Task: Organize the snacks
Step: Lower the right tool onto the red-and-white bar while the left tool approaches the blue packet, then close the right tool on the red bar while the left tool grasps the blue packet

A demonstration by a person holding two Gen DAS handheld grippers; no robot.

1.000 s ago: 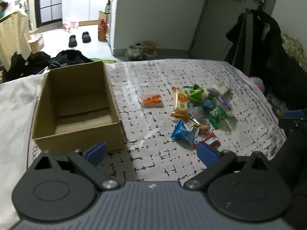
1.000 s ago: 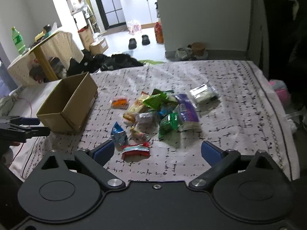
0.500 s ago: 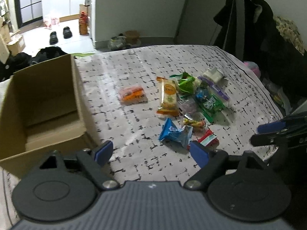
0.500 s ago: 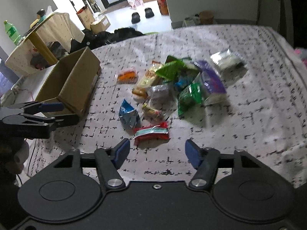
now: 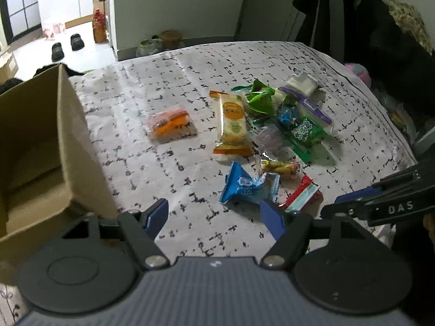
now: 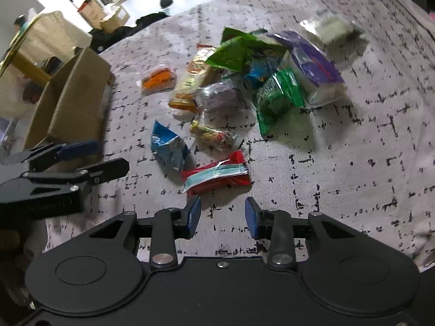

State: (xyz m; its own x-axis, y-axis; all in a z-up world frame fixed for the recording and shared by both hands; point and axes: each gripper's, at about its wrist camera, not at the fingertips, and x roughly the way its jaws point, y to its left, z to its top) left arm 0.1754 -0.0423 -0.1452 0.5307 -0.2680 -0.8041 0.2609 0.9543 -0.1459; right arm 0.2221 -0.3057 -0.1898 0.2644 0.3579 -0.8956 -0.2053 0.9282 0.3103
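Fingers of both grippers have just been closing, nothing between them: right gripper (image 6: 223, 214) narrow above the red snack packet (image 6: 217, 175), left gripper (image 5: 214, 213) wider beside the blue packet (image 5: 248, 186). Snack pile (image 5: 272, 125) lies on the patterned cloth (image 5: 152, 87); cardboard box (image 5: 40, 146) stands left.

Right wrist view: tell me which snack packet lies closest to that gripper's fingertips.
The red packet with the pale blue stripe, lying alone on the cloth just ahead of the right gripper. The blue packet sits farther left.
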